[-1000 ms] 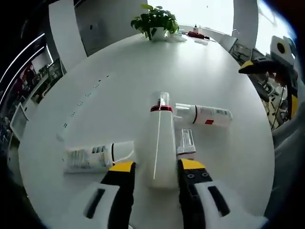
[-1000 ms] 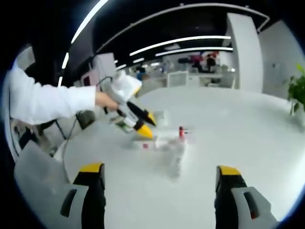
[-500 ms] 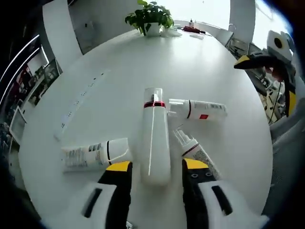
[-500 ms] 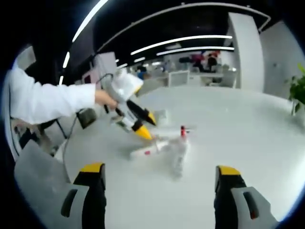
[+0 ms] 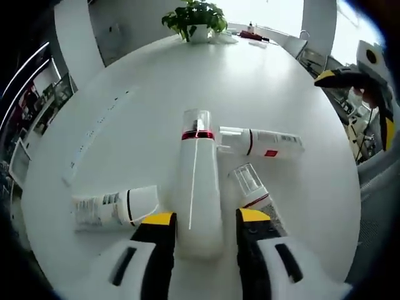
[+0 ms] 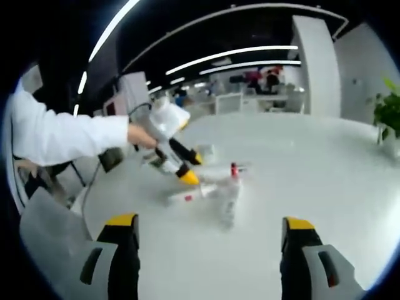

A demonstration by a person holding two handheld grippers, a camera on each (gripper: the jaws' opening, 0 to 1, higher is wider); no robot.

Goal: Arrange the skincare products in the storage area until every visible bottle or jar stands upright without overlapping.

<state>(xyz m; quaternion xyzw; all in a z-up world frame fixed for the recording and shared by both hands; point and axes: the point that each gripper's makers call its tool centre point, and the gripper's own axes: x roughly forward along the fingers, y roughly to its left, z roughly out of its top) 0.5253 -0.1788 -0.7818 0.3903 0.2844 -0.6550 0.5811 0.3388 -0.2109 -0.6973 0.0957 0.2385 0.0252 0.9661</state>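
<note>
A tall white bottle (image 5: pixel 197 187) with a red band and clear cap lies flat on the white table (image 5: pixel 250 81), cap pointing away. My left gripper (image 5: pixel 204 219) is open, its jaws close on either side of the bottle's base. The left gripper (image 6: pixel 187 170) also appears across the table in the right gripper view. A white tube (image 5: pixel 112 209) lies to the left. A small clear-capped bottle (image 5: pixel 250 187) and a red-marked tube (image 5: pixel 262 142) lie to the right. My right gripper (image 6: pixel 210 222) is wide open, holding nothing, well short of the products (image 6: pixel 215 187).
A potted plant (image 5: pixel 195 15) stands at the table's far end, with small items beside it. The right gripper's yellow tip (image 5: pixel 340 78) shows at the table's right edge. A person's white sleeve (image 6: pixel 56 134) reaches in from the left. Office chairs stand around the table.
My left gripper has slid forward so the tall bottle's base now sits deeper between the jaws. The small clear-capped bottle has swung out to a slant. The right gripper has hardly moved.
</note>
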